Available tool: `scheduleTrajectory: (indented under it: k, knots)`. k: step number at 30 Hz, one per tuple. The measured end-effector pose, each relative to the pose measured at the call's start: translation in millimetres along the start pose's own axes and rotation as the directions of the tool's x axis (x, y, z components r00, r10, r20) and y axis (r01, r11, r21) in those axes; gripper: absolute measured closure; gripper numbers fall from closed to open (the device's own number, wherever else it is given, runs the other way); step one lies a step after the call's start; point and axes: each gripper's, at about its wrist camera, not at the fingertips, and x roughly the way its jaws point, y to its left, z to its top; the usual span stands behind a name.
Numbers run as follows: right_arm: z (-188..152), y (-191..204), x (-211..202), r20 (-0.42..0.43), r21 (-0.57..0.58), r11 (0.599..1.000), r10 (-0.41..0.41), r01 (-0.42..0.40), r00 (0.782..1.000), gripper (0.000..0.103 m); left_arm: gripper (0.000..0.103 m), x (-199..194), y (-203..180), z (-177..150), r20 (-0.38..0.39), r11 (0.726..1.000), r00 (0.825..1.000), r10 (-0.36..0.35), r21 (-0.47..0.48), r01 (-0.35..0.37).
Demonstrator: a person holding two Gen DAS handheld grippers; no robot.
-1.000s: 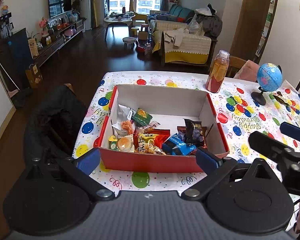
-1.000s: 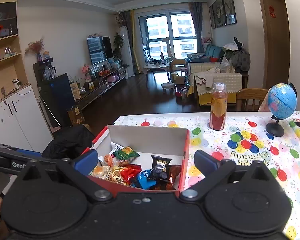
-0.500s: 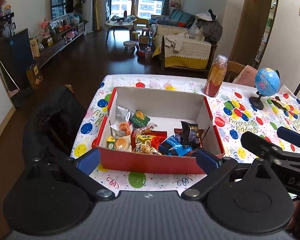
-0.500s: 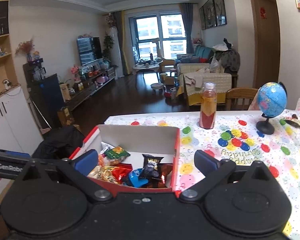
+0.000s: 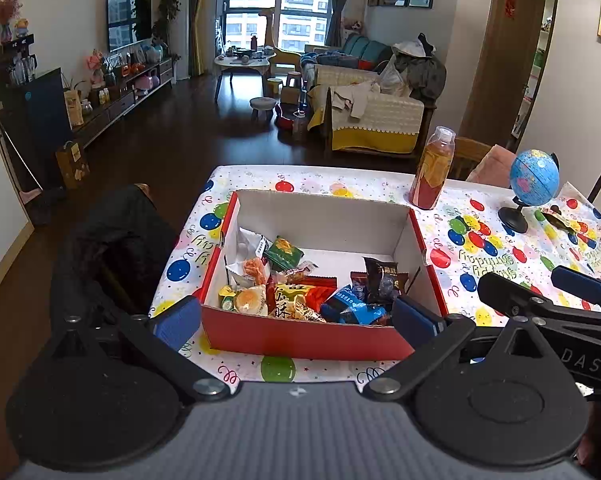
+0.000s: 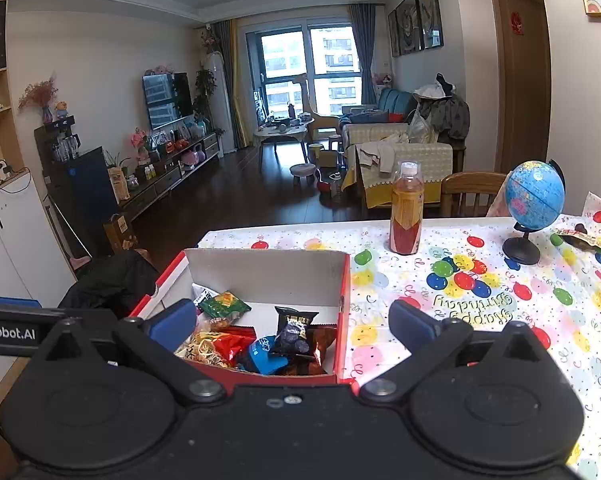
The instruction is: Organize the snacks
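Both grippers, left (image 5: 296, 320) and right (image 6: 292, 326), are being held wide open and empty (nothing gripped) before the box (image 5: 300, 340), where snacks (image 5: 300, 292) are piled; neighbouring packets are likely being dragged along if grabbed carelessly.

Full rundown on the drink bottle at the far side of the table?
The drink bottle is clear plastic with a white cap, closed and upright on the balloon-print tablecloth. Its liquid looks amber above and red near the base, with a yellowish label around the middle. It stands beyond the red box, apart from it, left of the globe. Nothing touches it.
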Motion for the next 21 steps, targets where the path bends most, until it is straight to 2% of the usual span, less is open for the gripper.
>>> scheduleTrajectory:
  k: [21]
  knots:
    - [-4.6, 1.9, 0.1, -0.043, -0.001, 1.000, -0.013, 0.013, 0.999, 0.000, 0.001, -0.1, 0.9, -6.6, -0.026, 1.000, 1.000, -0.017, -0.016, 0.016]
